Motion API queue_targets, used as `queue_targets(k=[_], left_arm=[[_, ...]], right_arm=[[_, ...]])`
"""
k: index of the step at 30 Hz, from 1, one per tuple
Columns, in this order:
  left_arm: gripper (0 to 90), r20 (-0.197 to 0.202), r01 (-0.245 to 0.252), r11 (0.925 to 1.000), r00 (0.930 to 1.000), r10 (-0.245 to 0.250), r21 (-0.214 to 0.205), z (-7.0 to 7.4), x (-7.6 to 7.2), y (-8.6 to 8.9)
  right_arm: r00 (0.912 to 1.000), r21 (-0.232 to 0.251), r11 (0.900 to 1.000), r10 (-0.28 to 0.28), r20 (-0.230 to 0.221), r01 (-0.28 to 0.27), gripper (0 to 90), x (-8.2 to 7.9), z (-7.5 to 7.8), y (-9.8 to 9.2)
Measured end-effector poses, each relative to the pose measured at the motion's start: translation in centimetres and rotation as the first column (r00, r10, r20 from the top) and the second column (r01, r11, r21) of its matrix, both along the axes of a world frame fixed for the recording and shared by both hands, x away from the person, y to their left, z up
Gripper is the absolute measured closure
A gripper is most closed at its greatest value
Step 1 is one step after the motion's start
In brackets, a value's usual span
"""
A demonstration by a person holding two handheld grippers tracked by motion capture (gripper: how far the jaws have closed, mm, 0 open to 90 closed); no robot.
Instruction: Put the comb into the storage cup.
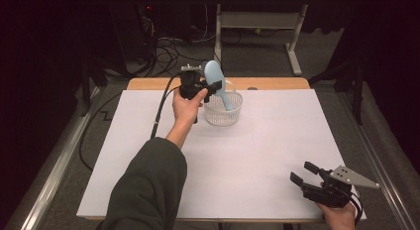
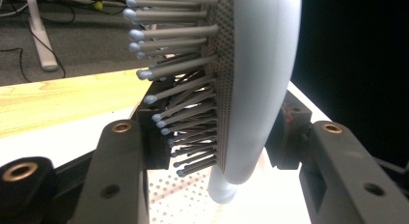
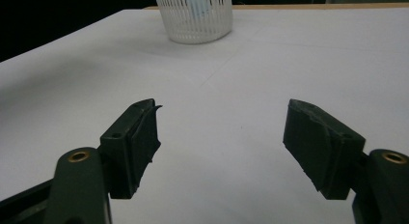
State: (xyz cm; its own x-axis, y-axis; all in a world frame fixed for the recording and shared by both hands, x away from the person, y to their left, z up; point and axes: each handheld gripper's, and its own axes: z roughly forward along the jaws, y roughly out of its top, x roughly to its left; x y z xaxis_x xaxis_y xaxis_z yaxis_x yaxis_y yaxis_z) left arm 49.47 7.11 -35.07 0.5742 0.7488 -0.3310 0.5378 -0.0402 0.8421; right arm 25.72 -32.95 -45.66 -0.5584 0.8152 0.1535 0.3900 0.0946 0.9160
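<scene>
So the left gripper [image 1: 212, 87] is up near the far edge of the white sheet [image 1: 257, 155], jaws clamped on a pale blue hairbrush [image 1: 218, 84] — pads pinching the head from both sides, bristles on one side and the smooth back on the other, which you can see really clearly in the left gripper view [image 2: 260, 84]. The brush is tilted, head up and leaning toward the far left, handle pointing down into the little white slatted basket [image 1: 236, 113] that sits on the sheet just inside its far edge, a bit left of the middle. Can't tell if the handle tip actually touches the basket bottom. The wooden table [image 1: 277, 83] peeks out as a strip behind the sheet's far edge. The right gripper [image 1: 303, 174] is parked way over at the near right corner of the sheet, well apart from everything, fingers spread wide with nothing between them — in the right gripper view it's just bare white sheet in the gap, with the basket [image 3: 197, 16] far off ahead. Loads of open room: the whole middle, the left side and the near edge of the sheet are bare. No brand, label or lettering that I could read on the brush, basket or grippers.
</scene>
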Motion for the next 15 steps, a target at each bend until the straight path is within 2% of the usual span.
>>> queue_targets(k=[15], left_arm=[[52.3,-0.011,-0.003,1.0000,0.9999,0.004,0.004,-1.2,0.2,-0.5]], right_arm=[[1.0000,-0.001,1.0000,0.001,-0.001,-0.001,29.1,0.0,0.0,0.0]])
